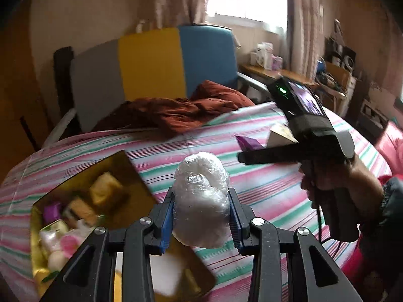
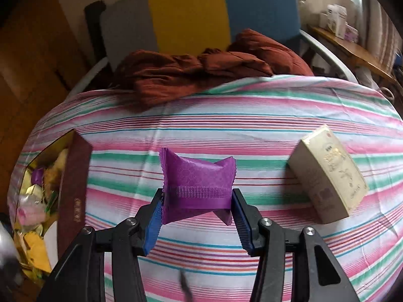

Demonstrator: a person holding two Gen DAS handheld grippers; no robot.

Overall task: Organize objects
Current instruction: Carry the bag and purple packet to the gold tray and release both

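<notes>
My left gripper (image 1: 201, 201) is shut on a white ball wrapped in clear plastic (image 1: 201, 201), held above the striped bed cover beside an open gold-lined box (image 1: 83, 211) full of wrapped sweets. My right gripper (image 2: 196, 201) is shut on a purple sachet (image 2: 196, 188), held above the cover. The same box (image 2: 73, 188) shows at the far left in the right wrist view. A cream carton (image 2: 327, 173) lies on the cover to the right. In the left wrist view the right gripper (image 1: 254, 151) is at the right, holding the purple sachet (image 1: 248, 143).
A rumpled rust-brown cloth (image 2: 206, 75) lies at the far edge of the bed. Behind it stand grey, yellow and blue panels (image 2: 186, 17). A wooden desk (image 1: 274, 73) with boxes is at the back right, under a window.
</notes>
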